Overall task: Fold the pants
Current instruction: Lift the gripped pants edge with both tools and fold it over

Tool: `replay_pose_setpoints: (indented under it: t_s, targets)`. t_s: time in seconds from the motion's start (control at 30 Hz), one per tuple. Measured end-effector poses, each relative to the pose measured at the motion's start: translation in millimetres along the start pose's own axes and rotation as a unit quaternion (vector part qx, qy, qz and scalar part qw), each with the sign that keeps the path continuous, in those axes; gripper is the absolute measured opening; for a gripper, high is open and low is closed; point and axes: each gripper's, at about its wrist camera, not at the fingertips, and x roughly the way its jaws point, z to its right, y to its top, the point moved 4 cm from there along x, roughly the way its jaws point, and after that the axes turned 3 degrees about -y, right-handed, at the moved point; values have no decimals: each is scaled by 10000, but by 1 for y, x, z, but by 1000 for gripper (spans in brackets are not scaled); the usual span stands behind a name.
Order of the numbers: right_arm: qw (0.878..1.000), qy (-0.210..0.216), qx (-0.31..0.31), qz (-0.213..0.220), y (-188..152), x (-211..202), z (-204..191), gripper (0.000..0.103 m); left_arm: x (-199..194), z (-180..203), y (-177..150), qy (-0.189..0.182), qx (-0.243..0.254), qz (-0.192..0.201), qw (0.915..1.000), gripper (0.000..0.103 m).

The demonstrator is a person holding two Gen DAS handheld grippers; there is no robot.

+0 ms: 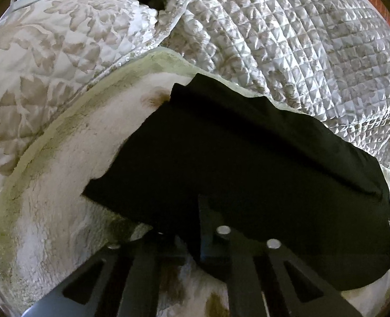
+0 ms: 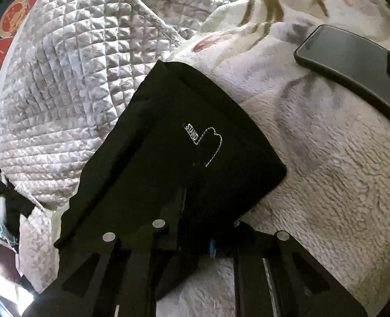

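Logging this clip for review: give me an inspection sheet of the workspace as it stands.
Surface: fleece blanket on a bed, beside a quilted bedspread.
Job's things: black pants, folded into a compact rectangle, white embroidered label up in the right view.
Clutter: phone lying on the blanket, apart from the pants.
Grippers: left gripper and right gripper at the pants' near edge; fingers dark against the cloth, grip unclear.
Cables: nothing seen.
Surroundings: red patterned hanging.
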Motion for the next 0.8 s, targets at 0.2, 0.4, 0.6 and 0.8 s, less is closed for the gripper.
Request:
replay_pose_setpoints:
  t_s: [0.2, 0.4, 0.6, 0.8]
  targets:
    - [9995, 239, -182, -66, -3, -27, -3, 9, -40, 1, -3, -136, 117, 108, 9998, 4]
    - [9992, 303, -136, -201, -23, -67, 13, 8, -84, -8, -32, -147, -101, 53, 9998, 4]
    - [9981, -78, -34, -602, -49, -66, 37, 8, -86, -15, -72, -49, -171, -363, 9992, 4]
    - [9976, -268, -294, -570, -53, -76, 36, 8, -94, -15, -78, 5, -123, -339, 9994, 4]
